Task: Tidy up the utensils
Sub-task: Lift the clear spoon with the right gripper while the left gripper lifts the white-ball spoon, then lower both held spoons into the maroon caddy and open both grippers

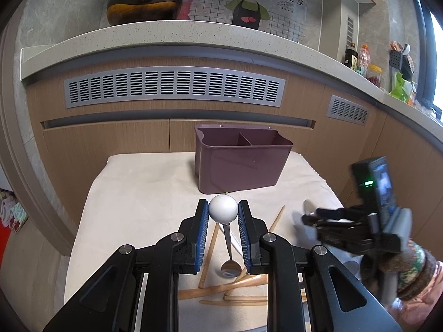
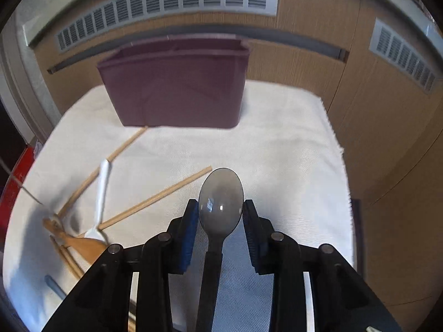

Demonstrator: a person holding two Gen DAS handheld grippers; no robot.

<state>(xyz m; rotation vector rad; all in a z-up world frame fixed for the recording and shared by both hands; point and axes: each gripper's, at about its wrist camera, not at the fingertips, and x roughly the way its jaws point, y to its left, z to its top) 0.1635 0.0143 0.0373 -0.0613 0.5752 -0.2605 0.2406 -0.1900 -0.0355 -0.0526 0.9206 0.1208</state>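
My left gripper (image 1: 223,212) is shut on the white ball end (image 1: 223,212) of a metal spoon whose bowl (image 1: 230,267) hangs down toward the cloth. My right gripper (image 2: 221,210) is shut on the bowl of a dark grey spoon (image 2: 221,197), its handle running back between the fingers. The right gripper also shows in the left wrist view (image 1: 307,215) at the right. A purple two-compartment utensil holder (image 1: 241,158) stands at the back of the white cloth; it also shows in the right wrist view (image 2: 177,88).
Wooden chopsticks (image 2: 155,197) and a wooden spoon (image 2: 83,244) lie scattered on the white cloth (image 2: 277,149), with a white plastic utensil (image 2: 101,191) among them. Wooden cabinets with vents stand behind. A counter above carries a pot (image 1: 145,2) and bottles (image 1: 362,58).
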